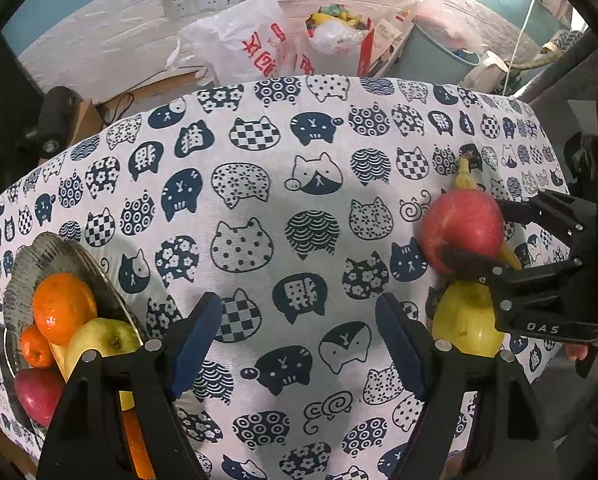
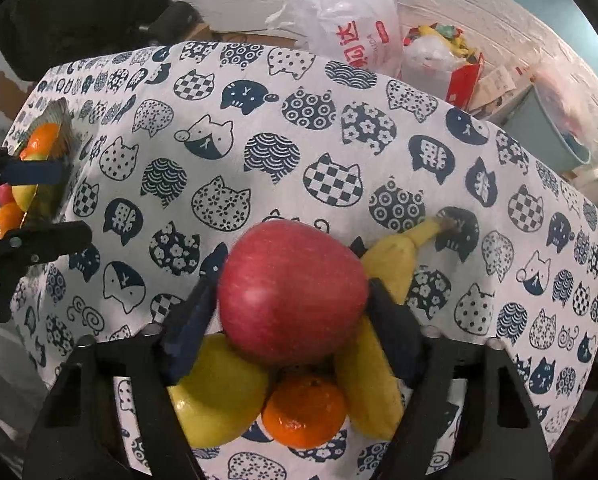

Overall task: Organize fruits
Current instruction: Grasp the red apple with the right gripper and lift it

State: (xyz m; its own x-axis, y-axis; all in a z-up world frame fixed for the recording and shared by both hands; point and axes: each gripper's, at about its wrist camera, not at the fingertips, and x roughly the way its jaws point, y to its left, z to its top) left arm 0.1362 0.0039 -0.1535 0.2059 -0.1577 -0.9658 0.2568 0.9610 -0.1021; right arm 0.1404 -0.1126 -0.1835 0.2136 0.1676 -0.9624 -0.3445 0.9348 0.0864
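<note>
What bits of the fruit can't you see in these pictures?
- Long yellow banana, right wrist view: its middle is hidden behind the big red apple and a gripper finger.
- Glass plate, left wrist view: its near side and some fruit are hidden behind the left gripper.
- Small orange tangerine: its top is under the apple.

Both wrist views looked steeply down along their own fingers at the cat-print surface (image 1: 299, 220), facing the far wall. The left view sat higher and left, over bare cloth. The right view hung close above the red apple (image 2: 293, 292). Both shared the apple and the plate (image 1: 59, 248).
</note>
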